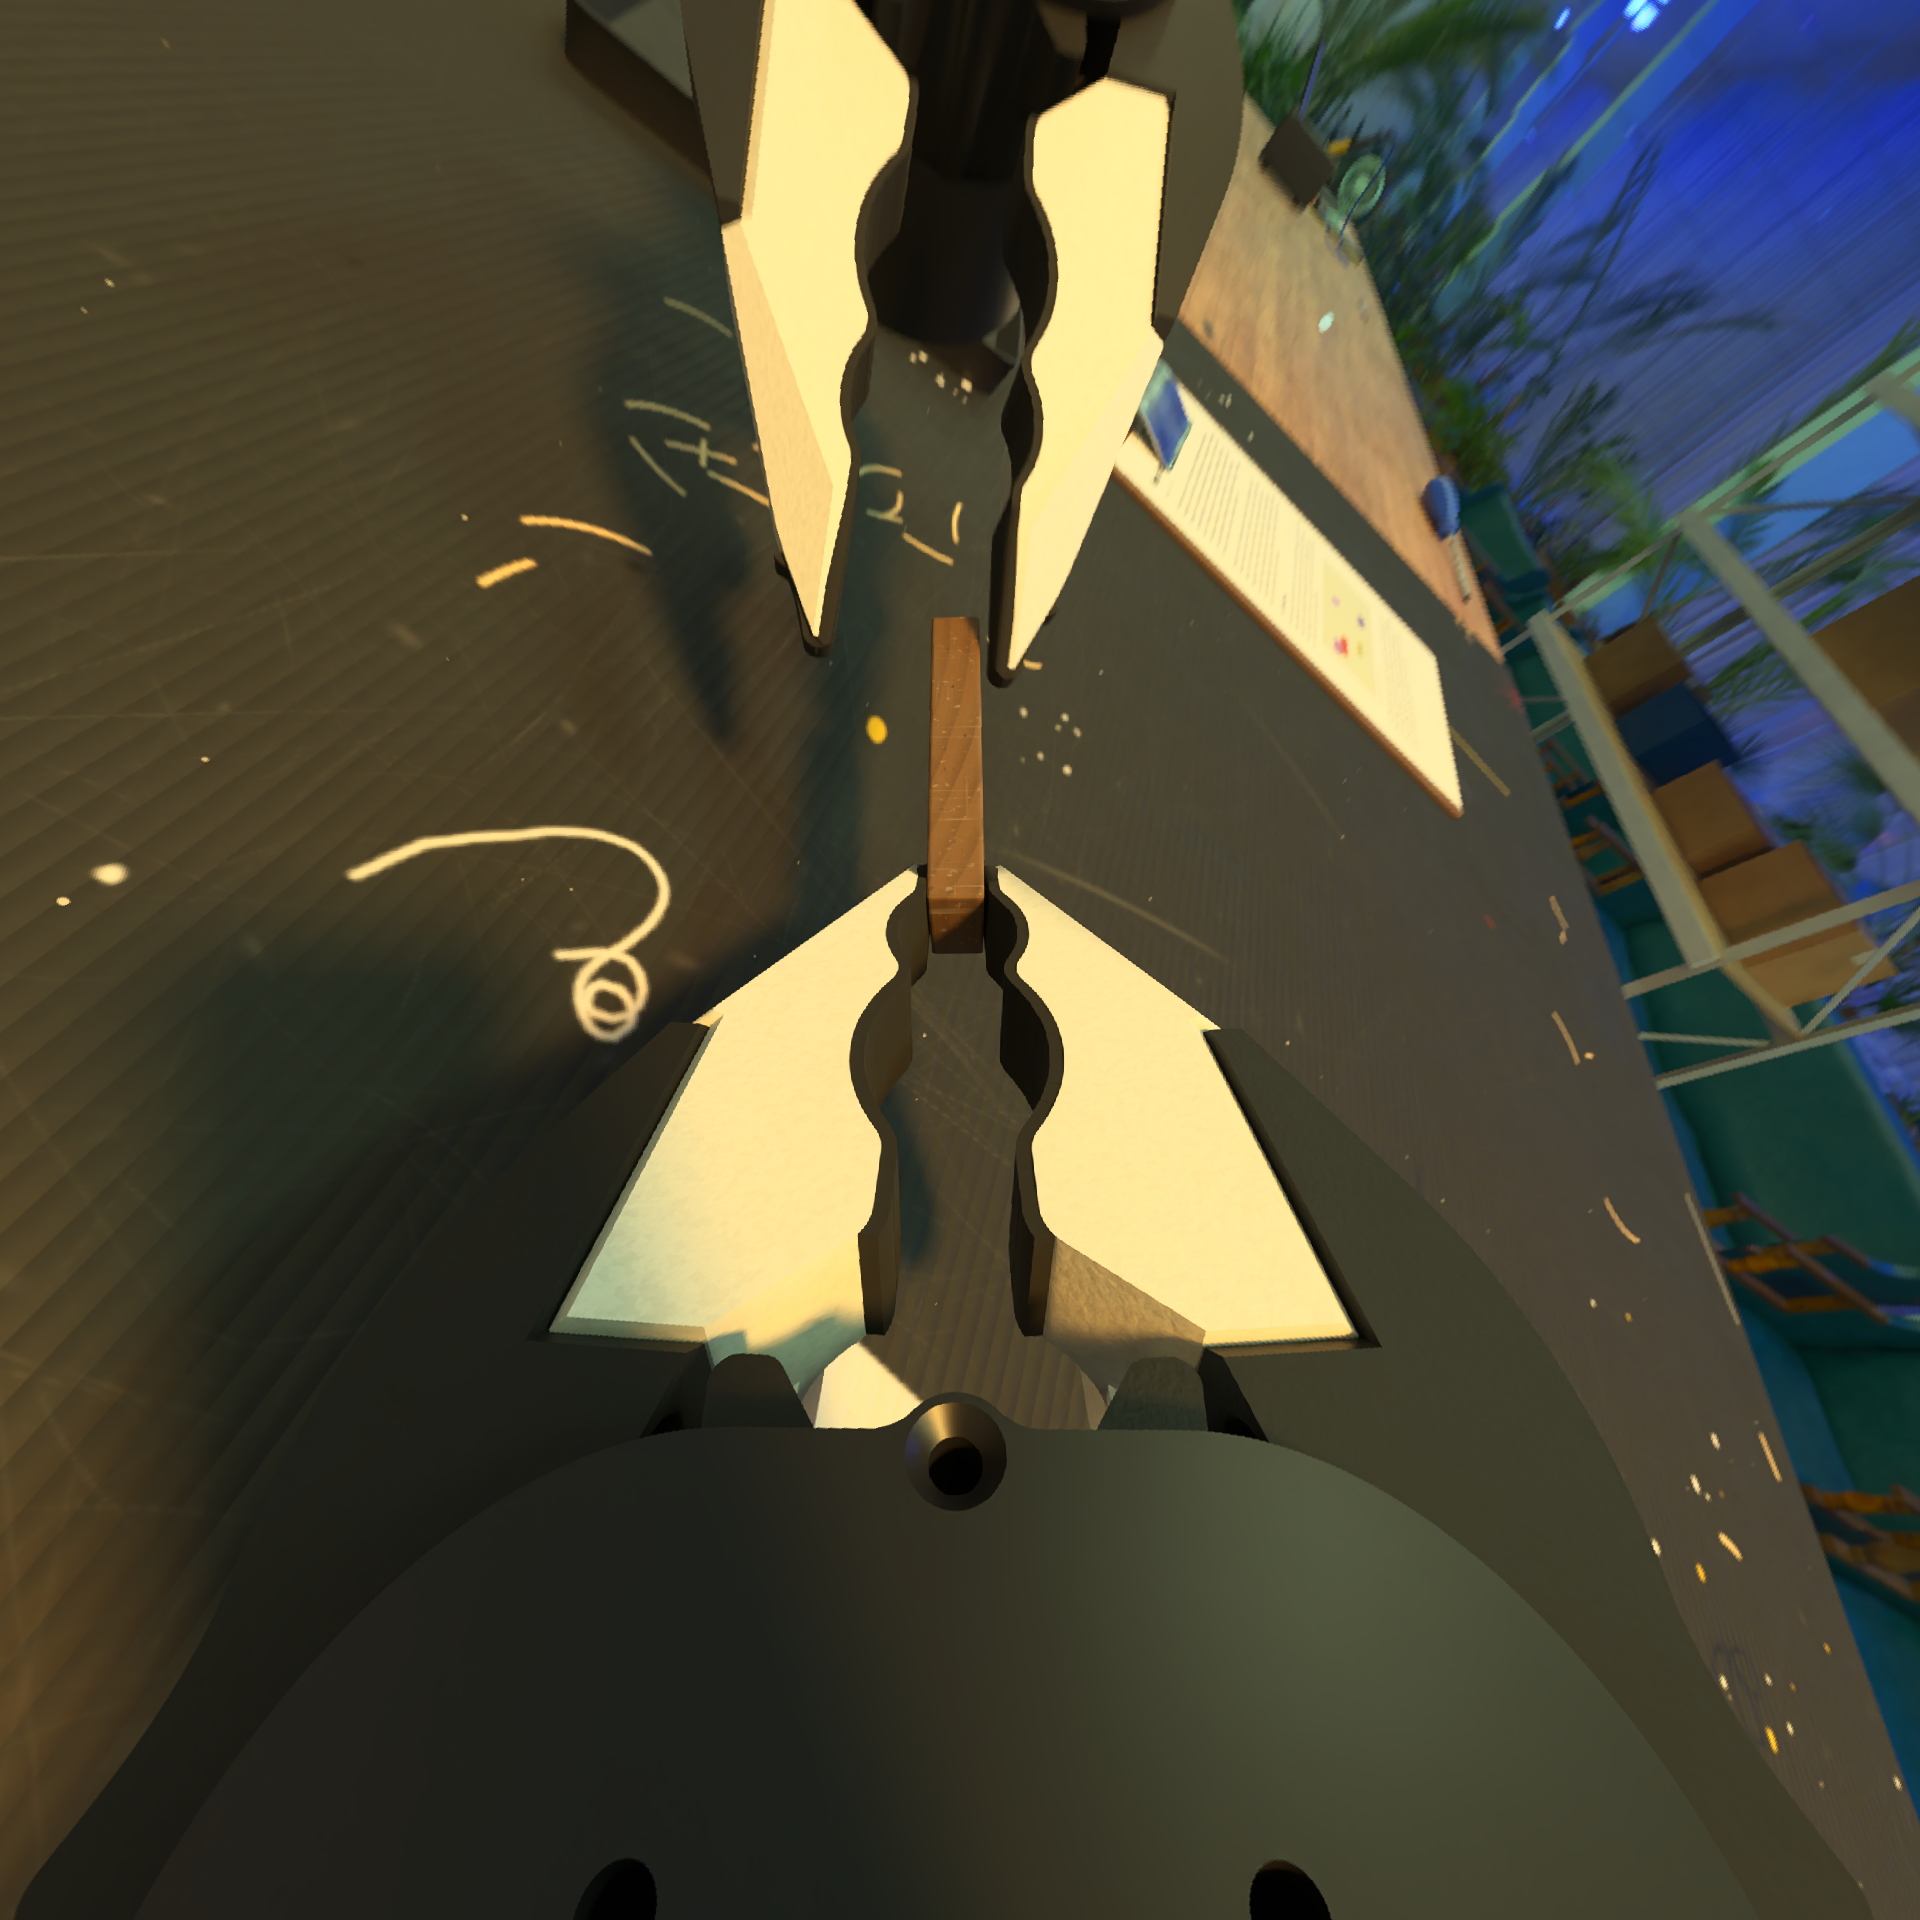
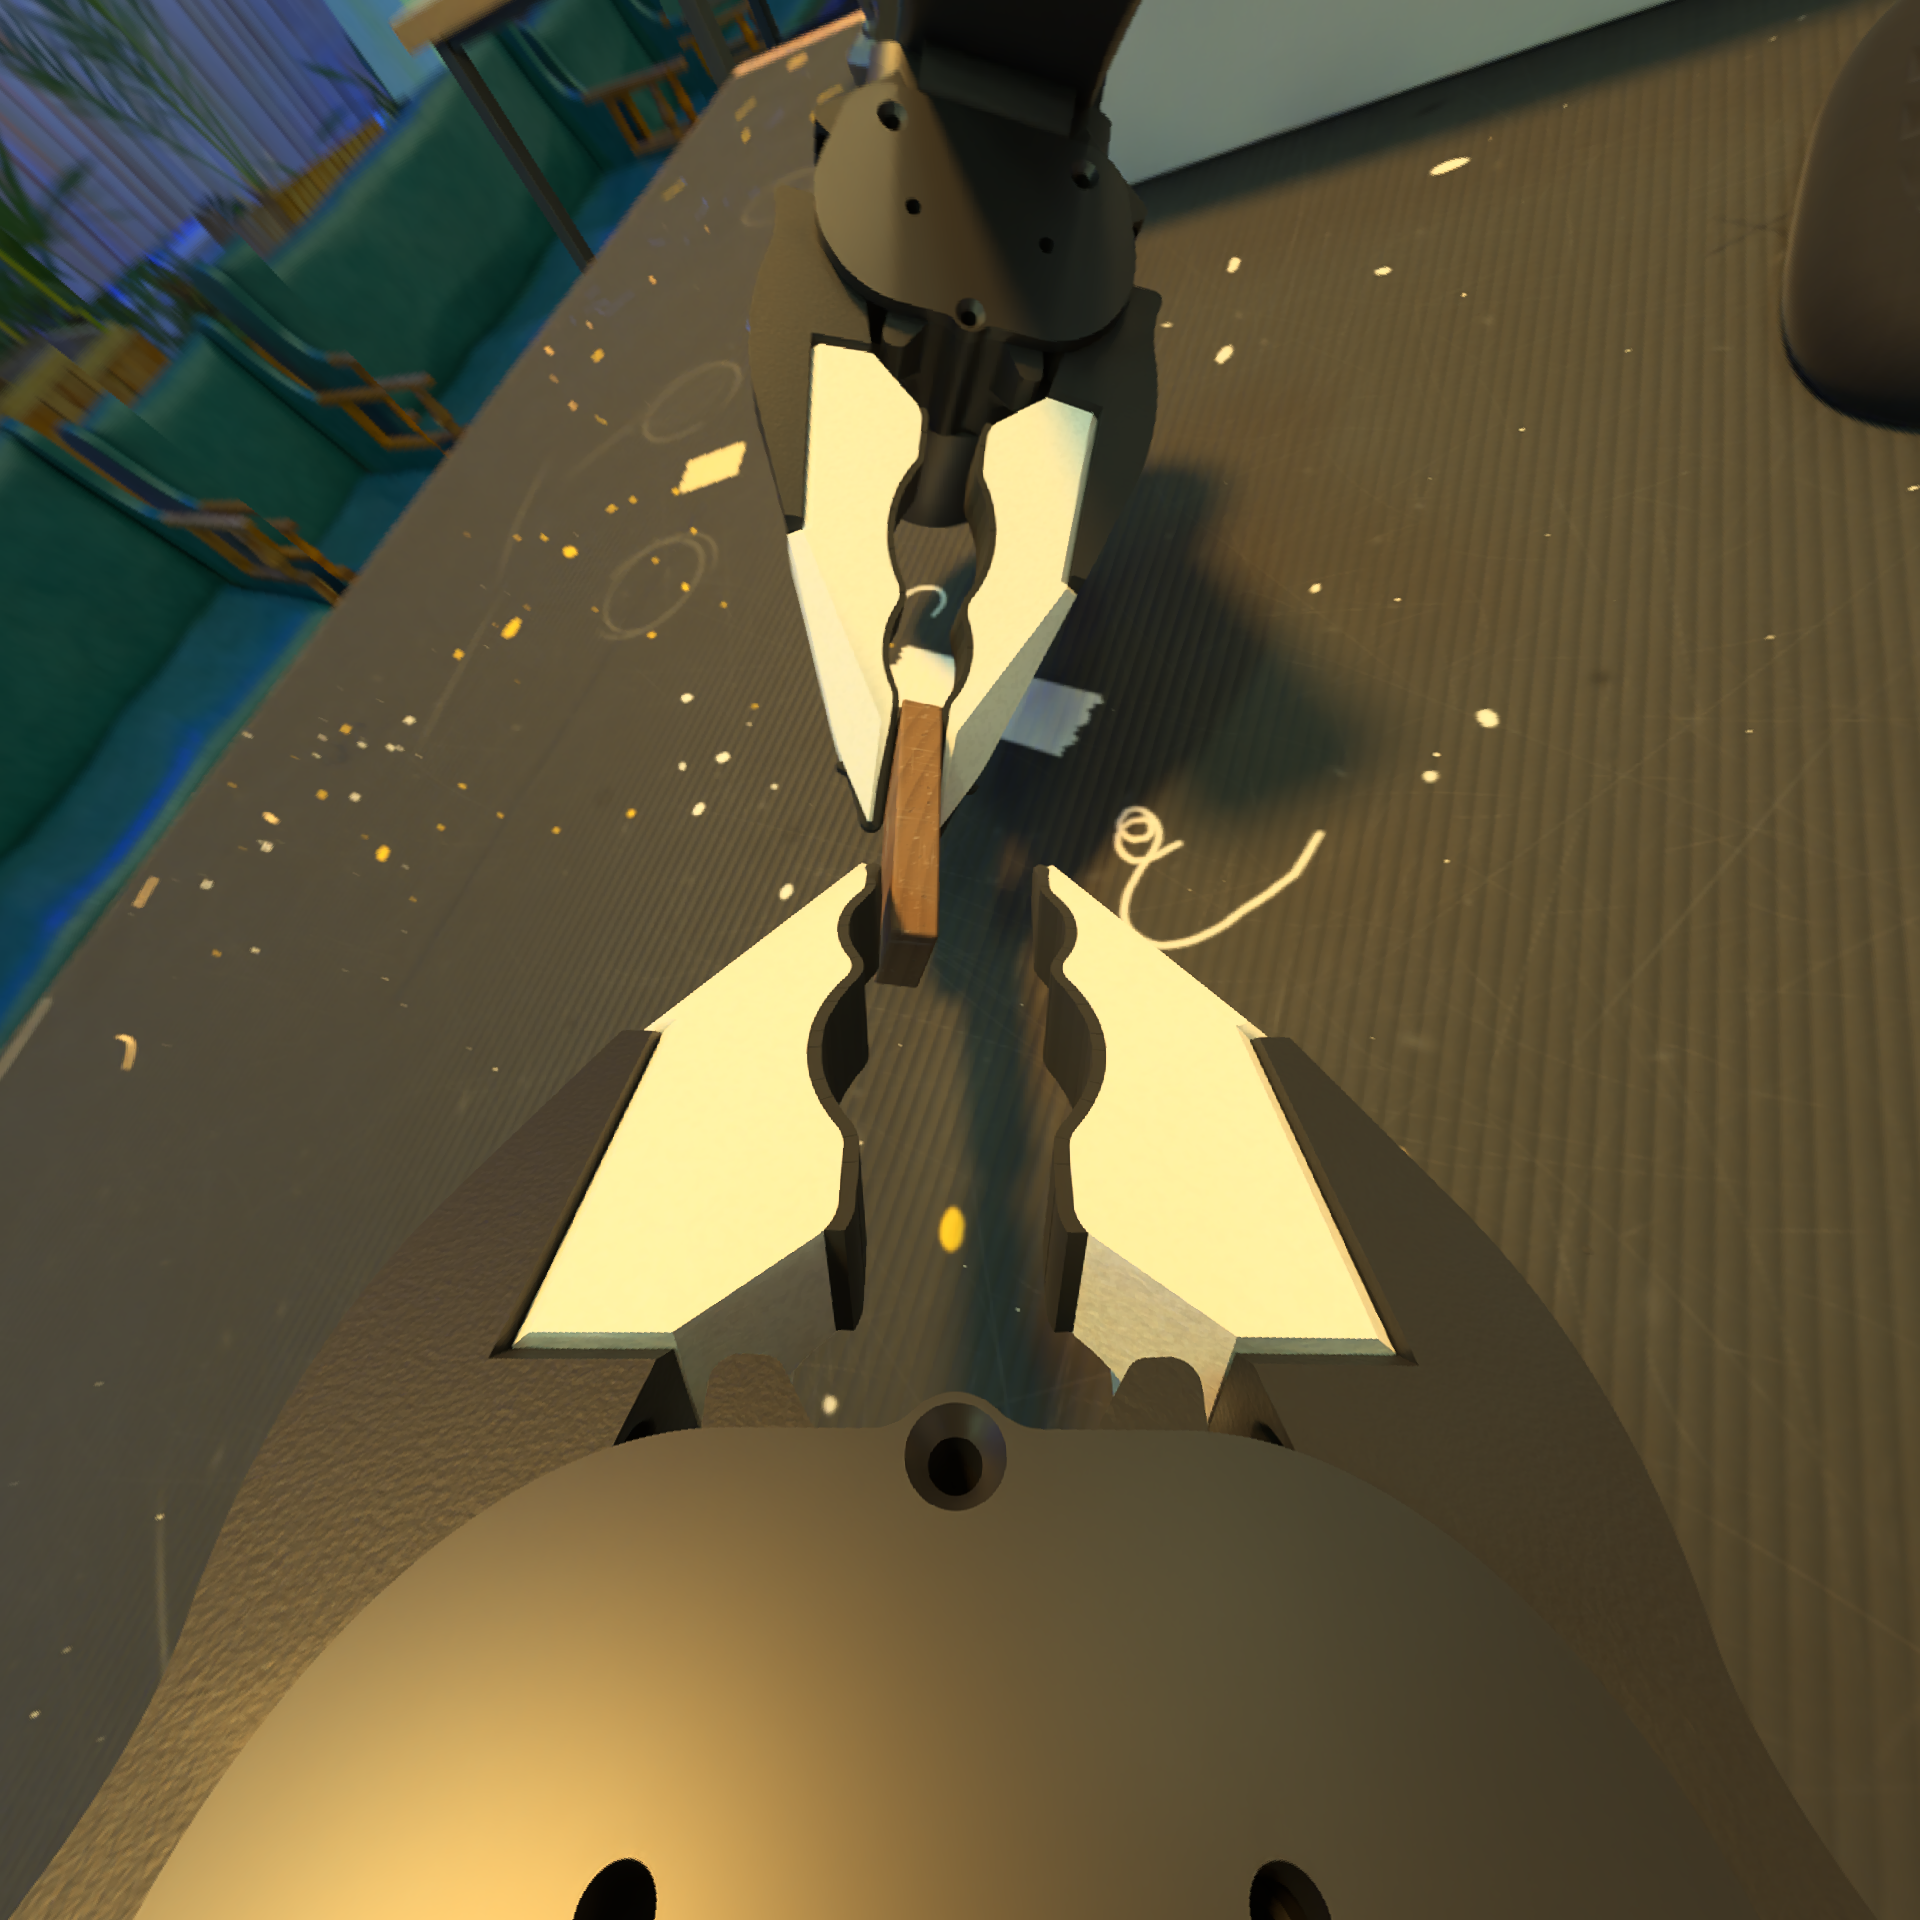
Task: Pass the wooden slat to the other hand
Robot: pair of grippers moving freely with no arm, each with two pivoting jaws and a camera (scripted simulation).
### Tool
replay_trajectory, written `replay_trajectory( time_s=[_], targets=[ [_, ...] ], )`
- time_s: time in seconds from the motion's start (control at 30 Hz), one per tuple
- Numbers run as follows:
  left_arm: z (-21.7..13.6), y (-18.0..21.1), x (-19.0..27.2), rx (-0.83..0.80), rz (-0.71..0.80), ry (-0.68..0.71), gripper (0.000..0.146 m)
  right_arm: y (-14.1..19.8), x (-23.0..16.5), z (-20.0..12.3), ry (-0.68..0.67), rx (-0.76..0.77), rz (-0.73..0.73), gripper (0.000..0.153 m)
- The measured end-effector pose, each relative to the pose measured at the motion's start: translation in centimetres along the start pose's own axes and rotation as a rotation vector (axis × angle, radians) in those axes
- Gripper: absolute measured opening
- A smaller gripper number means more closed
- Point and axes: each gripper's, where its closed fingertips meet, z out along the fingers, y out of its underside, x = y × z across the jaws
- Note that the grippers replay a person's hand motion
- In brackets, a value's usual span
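The wooden slat (image 1: 956, 769) is a short brown strip held in the air above a dark table mat (image 1: 312, 623). My left gripper (image 1: 958, 878) is shut on its near end. My right gripper (image 1: 909, 660) faces it from the far side, open, its fingertips on either side of the slat's far end. In the right wrist view the slat (image 2: 912, 862) reaches between my right gripper's (image 2: 954, 873) open fingers, close to the left finger (image 2: 847, 935), with a gap to the other. The left gripper (image 2: 906, 816) clamps the far end there.
A printed paper sheet (image 1: 1299, 582) lies near the mat's edge, with a wooden tabletop (image 1: 1309, 343) beyond. A strip of white tape (image 2: 1049, 717) lies on the mat below the grippers. A dark rounded object (image 2: 1860, 260) sits at the far right. Green benches (image 2: 208, 520) stand beyond the table edge.
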Motion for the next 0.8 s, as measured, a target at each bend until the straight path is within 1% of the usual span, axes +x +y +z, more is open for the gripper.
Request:
replay_trajectory(
  time_s=[0.17,0.3,0.37,0.63,0.8],
  targets=[
    [-0.7,-1.0,0.4,0.088,-0.034,0.044,0.009,-0.4,-0.6,0.3,-0.072,0.048,0.056,0.042],
    [-0.9,-1.3,0.4,0.113,-0.053,0.055,0.009,-1.3,-0.6,0.4,-0.109,0.13,0.113,0.031],
    [-0.8,-1.3,0.4,0.119,-0.059,0.054,0.009,-1.2,-0.6,0.6,-0.113,0.127,0.124,0.029],
    [-0.8,-1.7,0.2,0.138,-0.066,0.037,0.009,-1.2,-0.6,0.8,-0.12,0.137,0.155,0.028],
    [-1.5,-2.1,0.1,0.193,-0.118,0.06,0.009,-1.3,-0.4,0.3,-0.123,0.151,0.164,0.034]
  ],
)
